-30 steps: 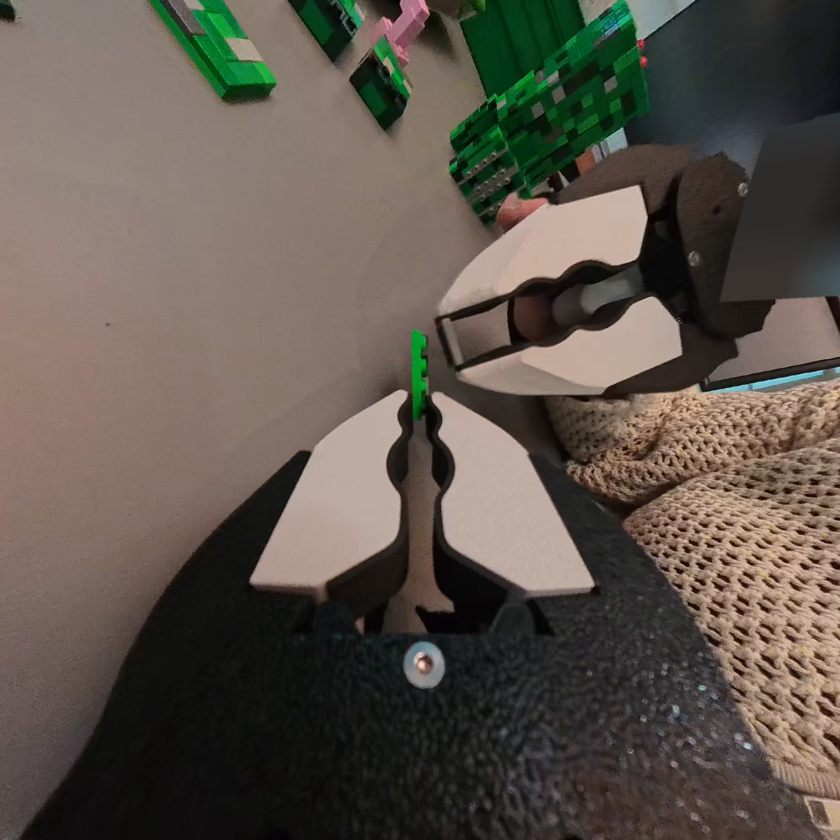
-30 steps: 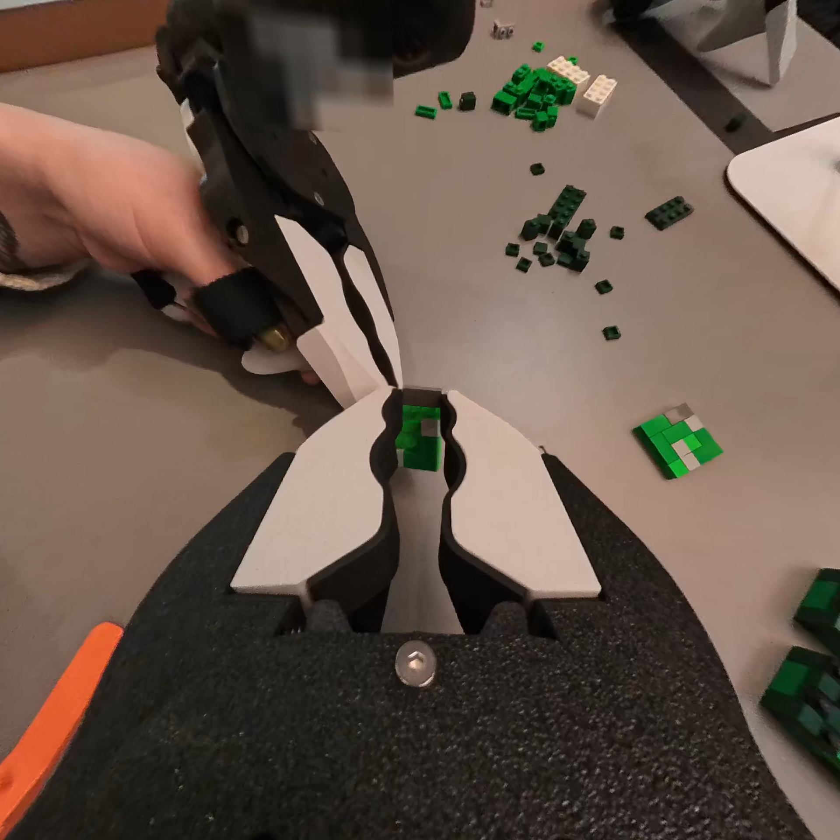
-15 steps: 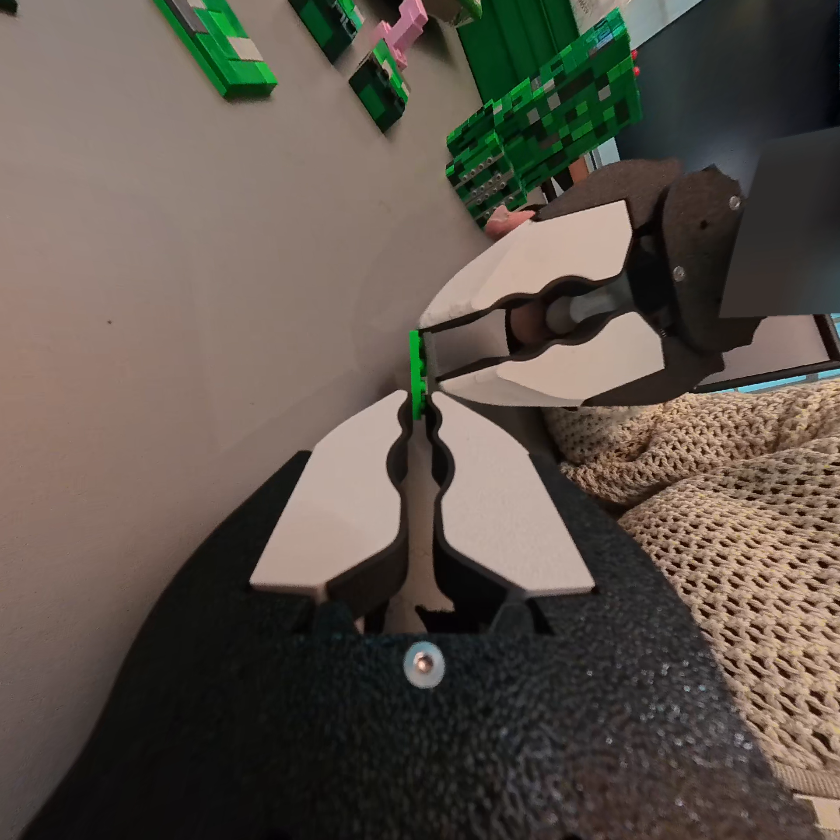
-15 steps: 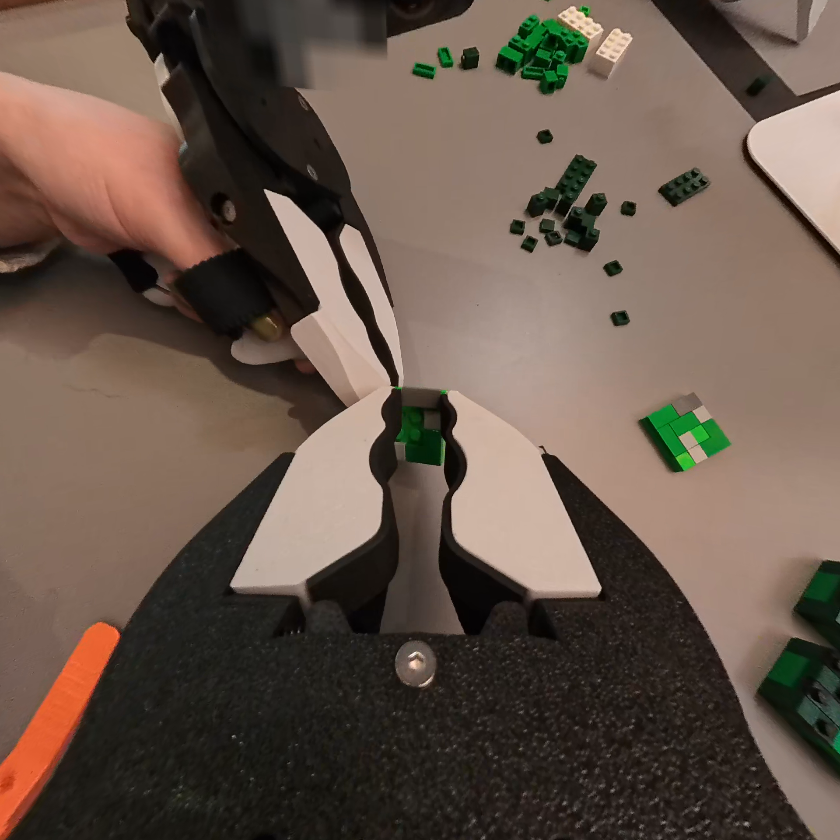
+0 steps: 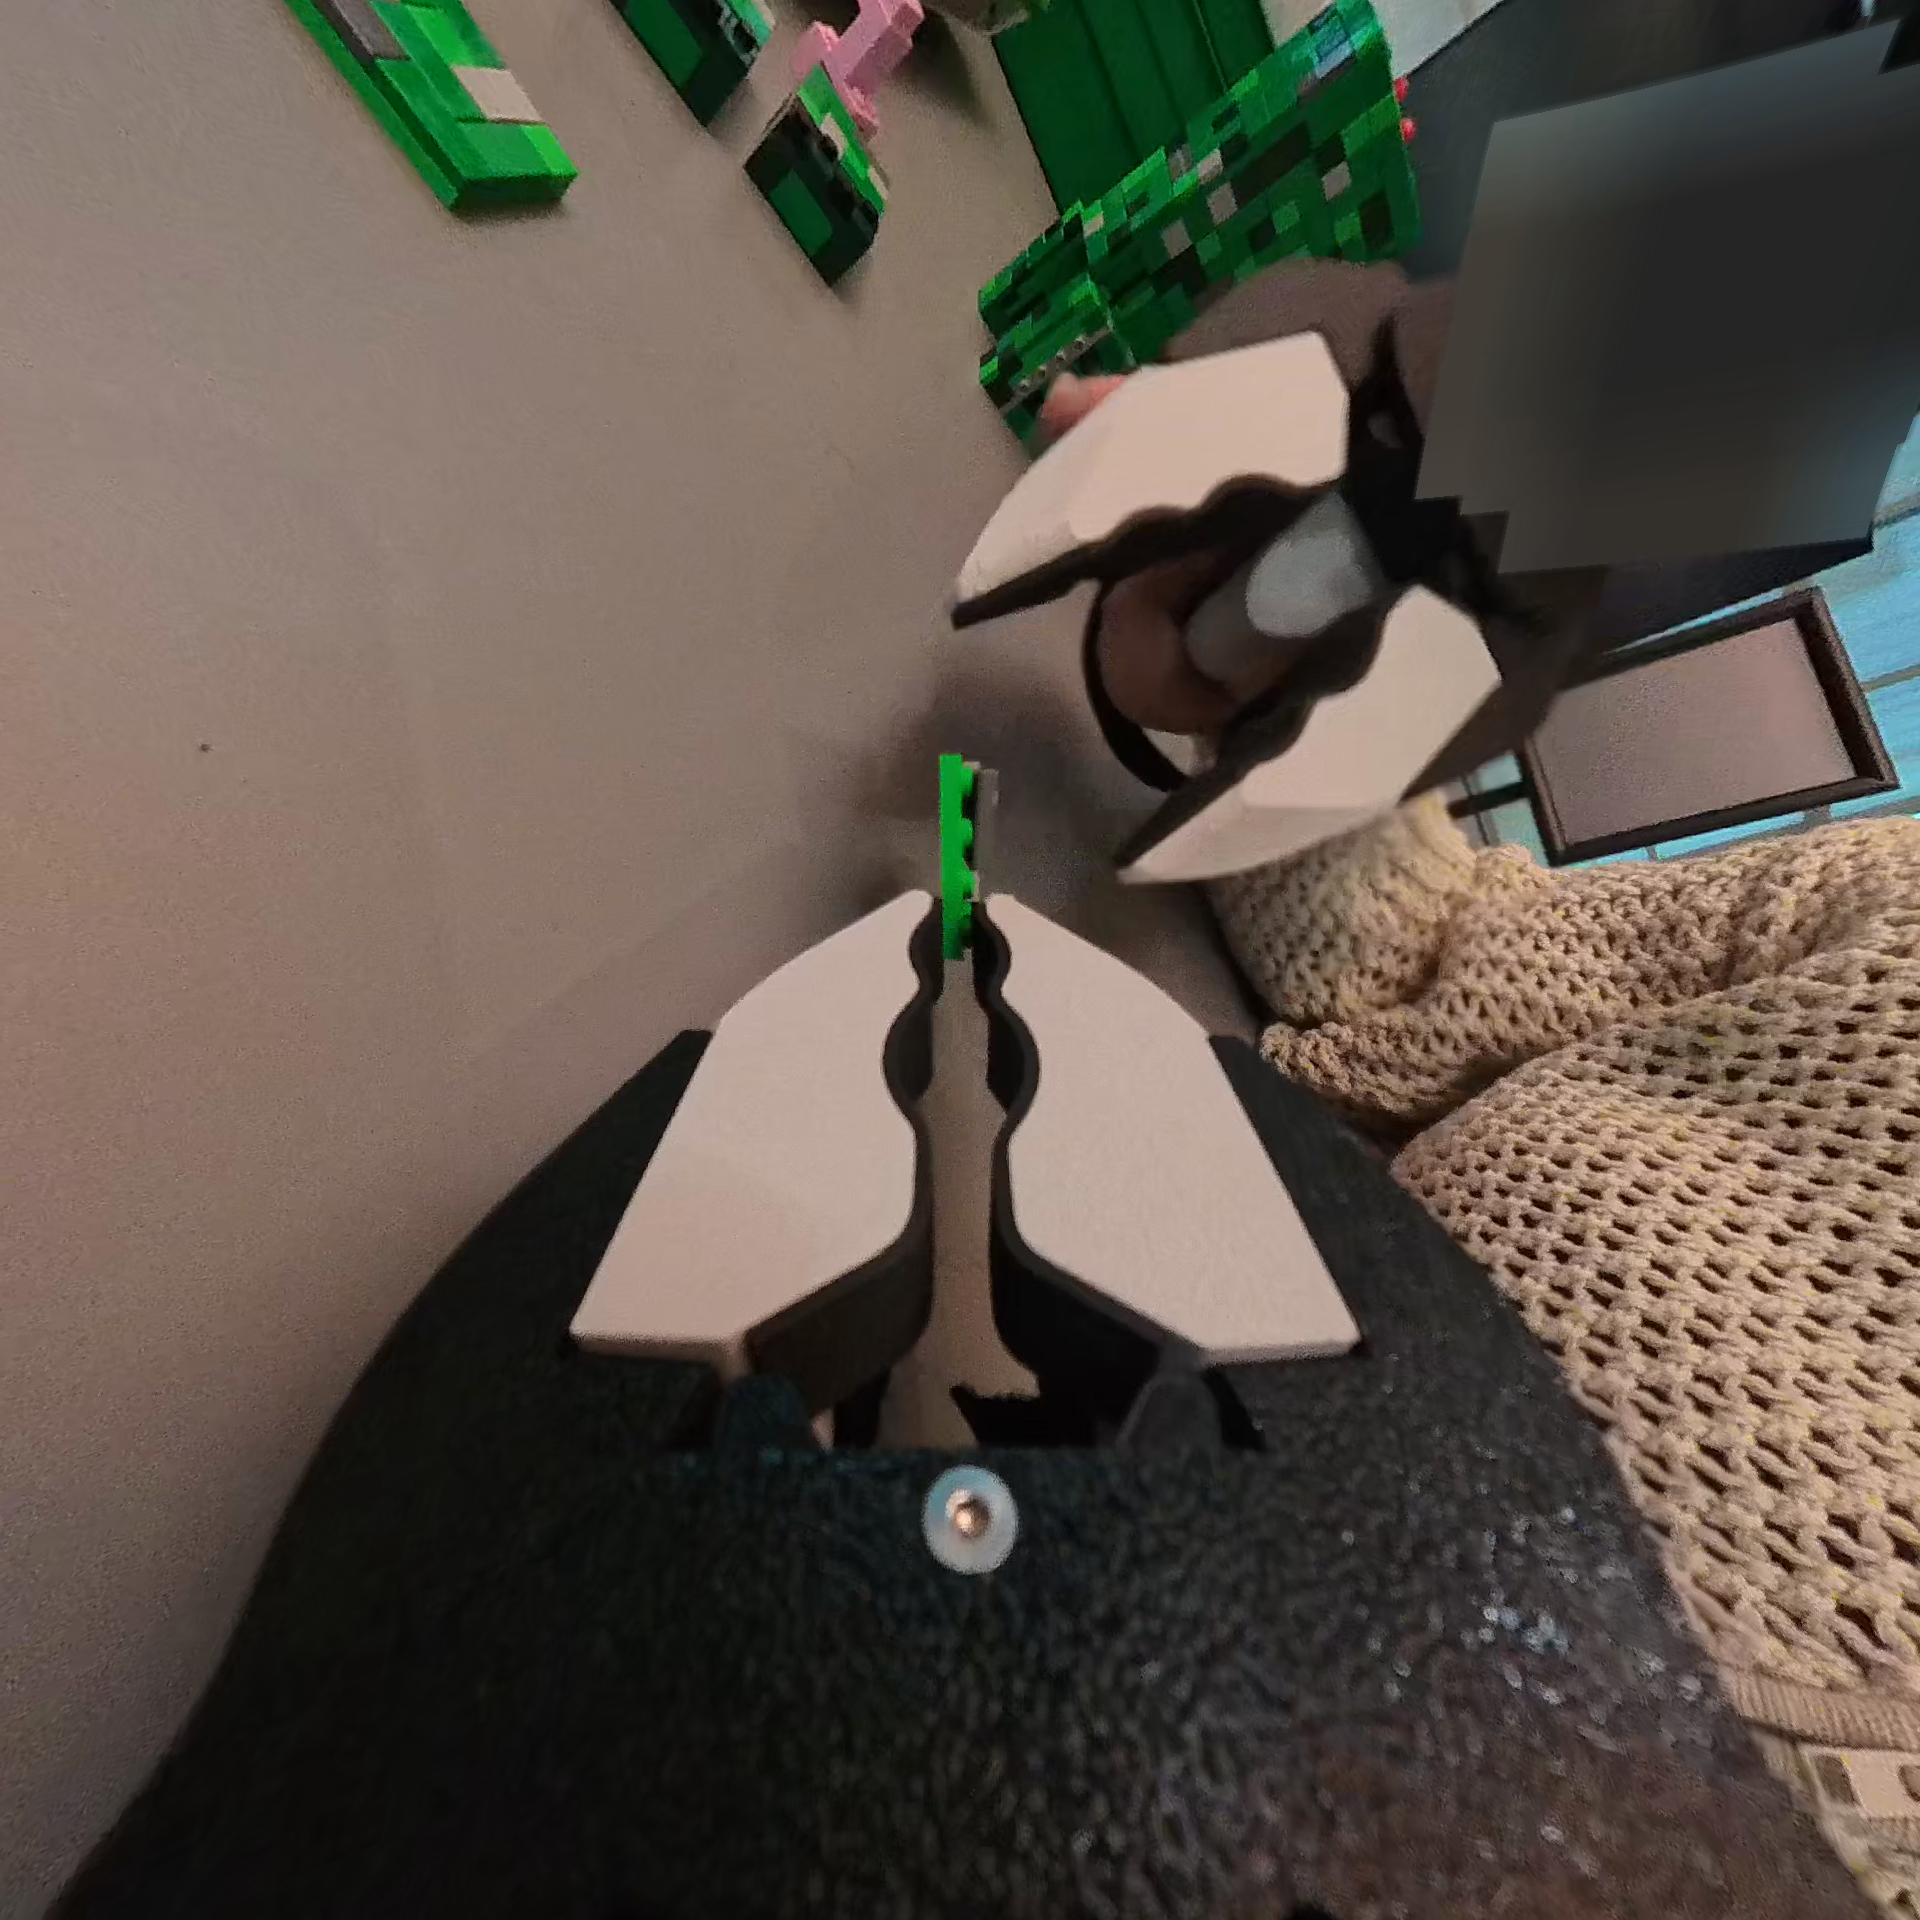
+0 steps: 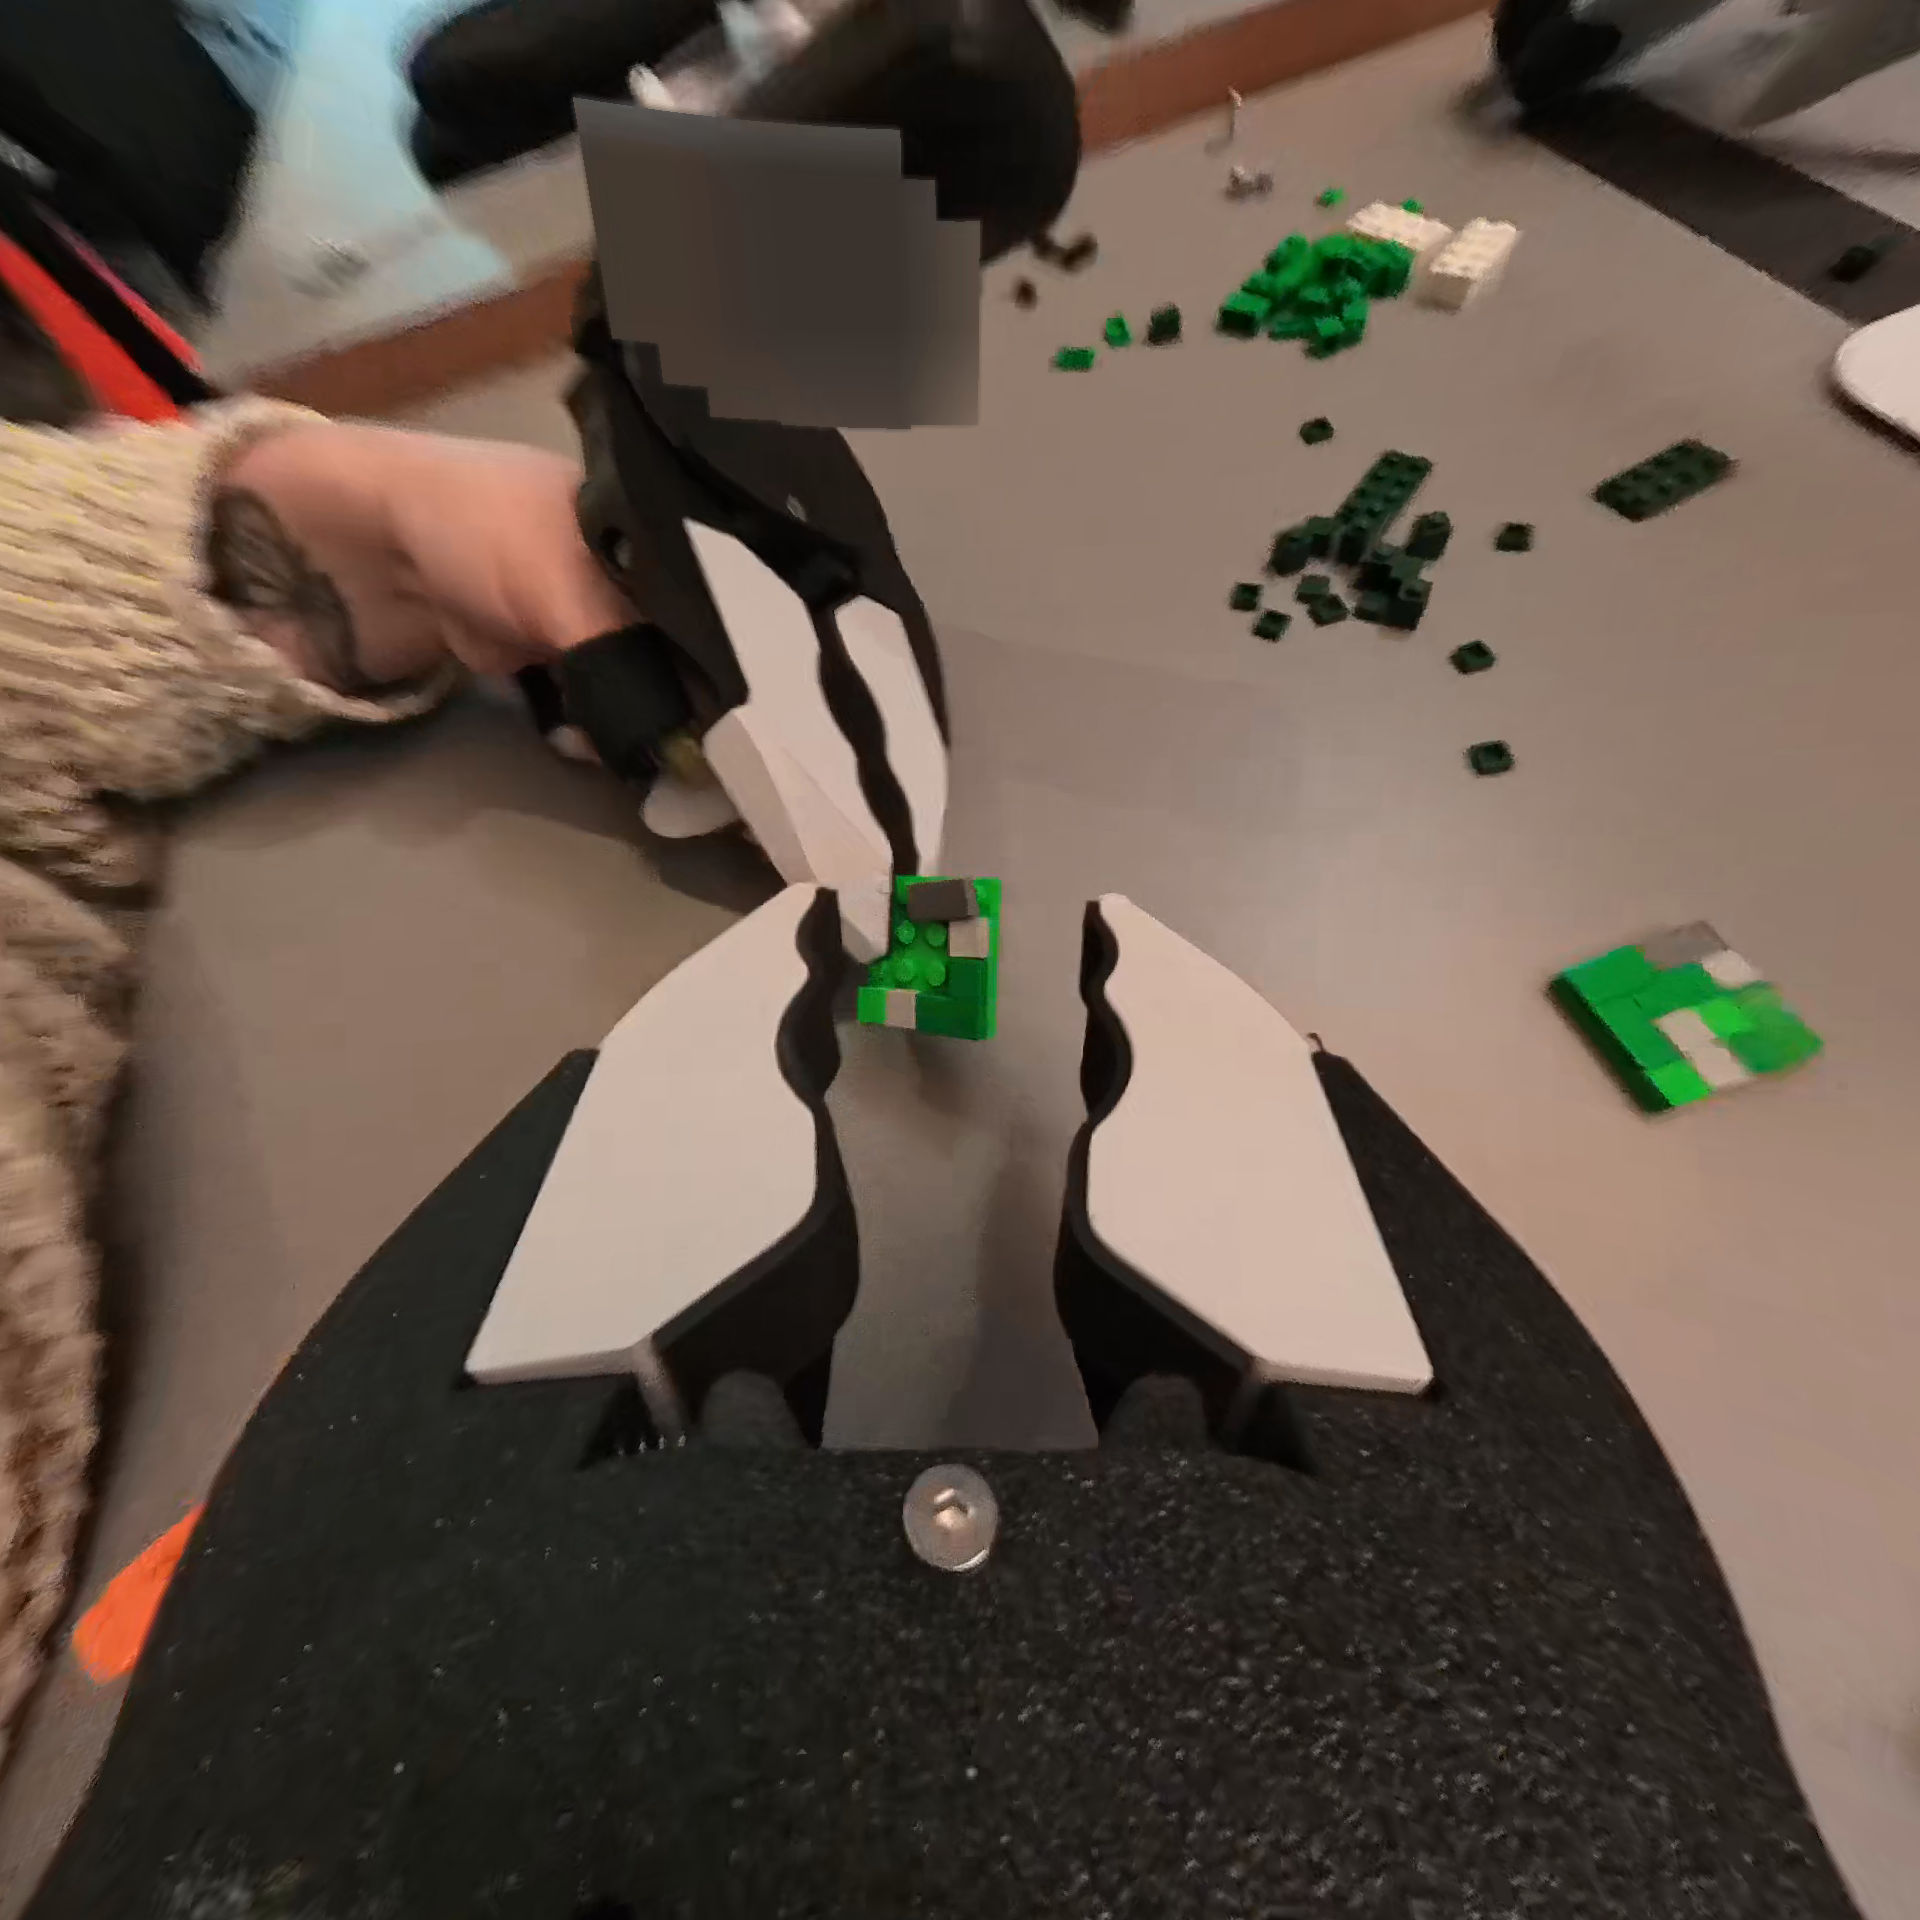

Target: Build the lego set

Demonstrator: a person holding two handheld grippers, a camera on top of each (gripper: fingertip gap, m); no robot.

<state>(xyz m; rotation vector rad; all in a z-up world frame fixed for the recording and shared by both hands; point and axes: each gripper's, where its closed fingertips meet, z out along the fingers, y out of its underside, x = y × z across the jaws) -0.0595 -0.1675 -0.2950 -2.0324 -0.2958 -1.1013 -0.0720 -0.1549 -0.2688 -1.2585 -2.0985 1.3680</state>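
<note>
My left gripper [image 5: 958, 920] is shut on the edge of a small bright green plate [image 5: 952, 852] and holds it edge-on above the grey table. In the right wrist view the plate [image 6: 940, 971] faces me, with studs, green and white tiles, and a dark grey tile [image 6: 940, 896] on its top edge. The left gripper [image 6: 902, 847] pinches its left side there, held by a hand [image 6: 447, 561]. My right gripper [image 6: 956, 909] is open and empty, its jaws apart on either side of the plate without touching it. It also shows open in the left wrist view [image 5: 1039, 743].
On the table lie a bright green brick pile [image 6: 1314, 291], white bricks [image 6: 1465, 260], dark green pieces [image 6: 1361, 551] and a green-grey square panel [image 6: 1683, 1013]. A large green build [image 5: 1226, 239], a green panel [image 5: 447, 94] and a knit sleeve [image 5: 1610, 1143] are near. Both grippers' tips are close together, under 4 cm apart.
My right gripper, shut against the plate earlier, has opened and drawn back; the dark grey tile stays on the plate. My left gripper keeps its hold.
</note>
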